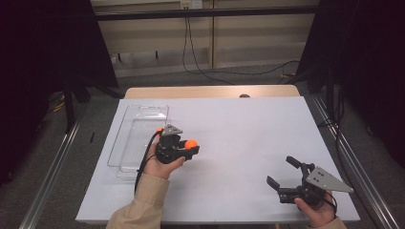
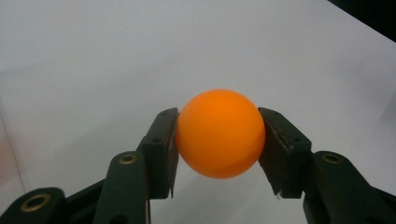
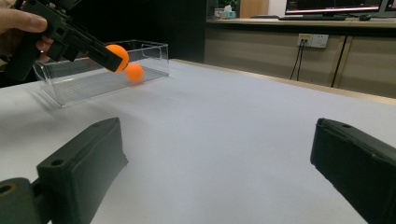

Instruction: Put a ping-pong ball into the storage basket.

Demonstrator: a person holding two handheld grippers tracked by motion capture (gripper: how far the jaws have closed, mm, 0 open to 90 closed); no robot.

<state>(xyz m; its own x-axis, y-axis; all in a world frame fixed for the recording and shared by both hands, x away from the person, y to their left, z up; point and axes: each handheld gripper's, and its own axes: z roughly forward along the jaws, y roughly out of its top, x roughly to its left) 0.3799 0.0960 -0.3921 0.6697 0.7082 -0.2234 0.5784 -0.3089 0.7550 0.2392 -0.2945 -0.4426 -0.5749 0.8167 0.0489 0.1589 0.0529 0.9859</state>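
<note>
Ball [image 2: 220,133] is pinched in my left gripper [image 1: 190,149], right gripper [image 1: 282,176] spread empty; any slackening could pop it free short of the bin [image 1: 125,148].

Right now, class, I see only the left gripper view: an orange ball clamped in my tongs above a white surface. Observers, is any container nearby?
Observer: Yes, a clear box lies on the left part of the table.
Operator: Is my ball over it?
Observer: No. In the high view the orange ball, held in the left tongs, is just right of the box's right wall.
Operator: And my other tongs?
Observer: The right tongs stand open and empty near the table's near right corner.
</note>
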